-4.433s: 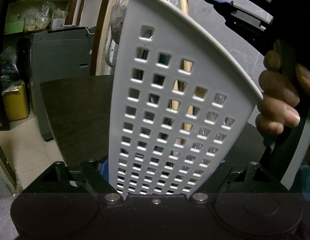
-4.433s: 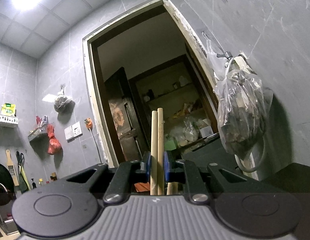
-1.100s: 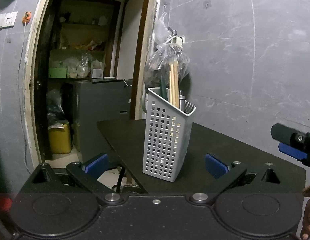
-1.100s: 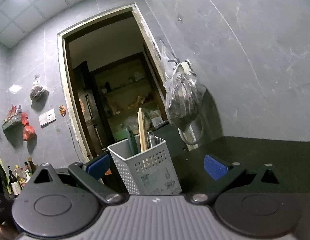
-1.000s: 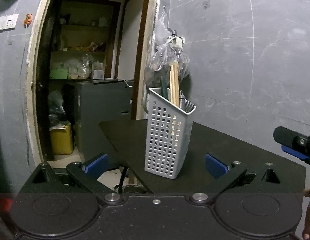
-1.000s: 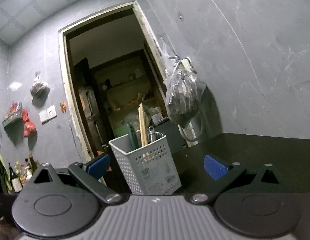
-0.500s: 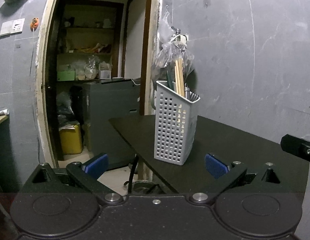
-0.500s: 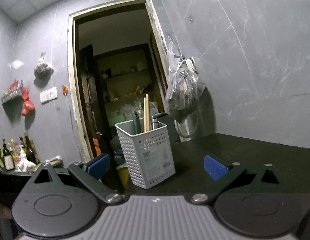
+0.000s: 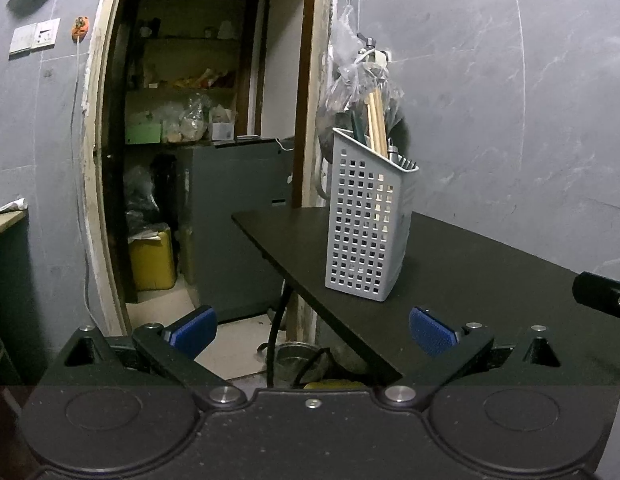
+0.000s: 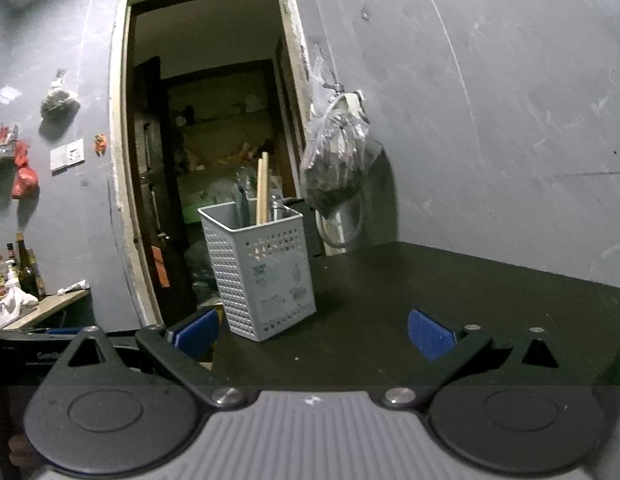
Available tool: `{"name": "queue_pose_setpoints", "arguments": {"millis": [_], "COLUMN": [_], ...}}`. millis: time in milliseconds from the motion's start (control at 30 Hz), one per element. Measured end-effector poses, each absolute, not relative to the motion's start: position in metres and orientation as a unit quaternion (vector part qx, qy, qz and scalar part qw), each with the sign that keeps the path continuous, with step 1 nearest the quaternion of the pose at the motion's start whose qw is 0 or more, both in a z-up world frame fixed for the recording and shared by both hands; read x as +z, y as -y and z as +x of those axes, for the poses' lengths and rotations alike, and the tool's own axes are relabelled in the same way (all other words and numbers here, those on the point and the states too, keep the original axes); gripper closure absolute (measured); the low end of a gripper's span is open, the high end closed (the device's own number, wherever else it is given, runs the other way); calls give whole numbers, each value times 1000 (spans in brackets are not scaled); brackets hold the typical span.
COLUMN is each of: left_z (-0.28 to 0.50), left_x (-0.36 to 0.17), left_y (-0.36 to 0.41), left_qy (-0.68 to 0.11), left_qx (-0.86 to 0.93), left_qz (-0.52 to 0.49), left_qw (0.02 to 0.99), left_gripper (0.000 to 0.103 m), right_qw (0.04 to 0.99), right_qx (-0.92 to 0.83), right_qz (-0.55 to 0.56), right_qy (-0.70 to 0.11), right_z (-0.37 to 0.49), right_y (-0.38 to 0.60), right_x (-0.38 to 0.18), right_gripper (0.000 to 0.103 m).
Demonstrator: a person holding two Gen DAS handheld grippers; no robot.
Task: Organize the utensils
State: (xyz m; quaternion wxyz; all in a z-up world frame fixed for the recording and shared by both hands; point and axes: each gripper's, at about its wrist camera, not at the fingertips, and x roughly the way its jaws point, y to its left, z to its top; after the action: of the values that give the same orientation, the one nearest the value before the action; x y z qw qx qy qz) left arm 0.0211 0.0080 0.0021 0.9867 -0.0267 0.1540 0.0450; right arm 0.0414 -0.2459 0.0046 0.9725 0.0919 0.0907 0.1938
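With my left gripper [image 9: 311, 330] and right gripper [image 10: 311, 330] both spread wide and empty, the utensil basket [image 10: 262, 270] stands loaded at 11 o'clock, so I judge sorting finished; next, I'd only withdraw.

I see a dark table [image 9: 489, 264] against a grey marbled wall [image 9: 509, 100], where a clear plastic bag [image 10: 335, 160] hangs from a hook. Through the doorway [image 9: 110, 160] I make out cluttered shelves [image 9: 182, 88] and a yellow jerrycan [image 9: 152, 258]. Bottles [image 10: 22, 264] stand far left, below a light switch [image 10: 68, 155].
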Motion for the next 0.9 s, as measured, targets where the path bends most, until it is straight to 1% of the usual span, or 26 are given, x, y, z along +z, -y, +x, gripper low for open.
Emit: {"name": "queue_pose_setpoints", "arguments": {"millis": [900], "left_z": [26], "left_x": [-1], "left_y": [-8], "left_qy": [-158], "left_qx": [41], "left_qz": [-22], "left_qw": [986], "left_gripper": [1], "right_qw": [972], "right_qx": [188], "right_qz": [88], "right_qy": [-110], "right_z": [52], "right_y": [244], "right_x": [0], "right_gripper": [0]}}
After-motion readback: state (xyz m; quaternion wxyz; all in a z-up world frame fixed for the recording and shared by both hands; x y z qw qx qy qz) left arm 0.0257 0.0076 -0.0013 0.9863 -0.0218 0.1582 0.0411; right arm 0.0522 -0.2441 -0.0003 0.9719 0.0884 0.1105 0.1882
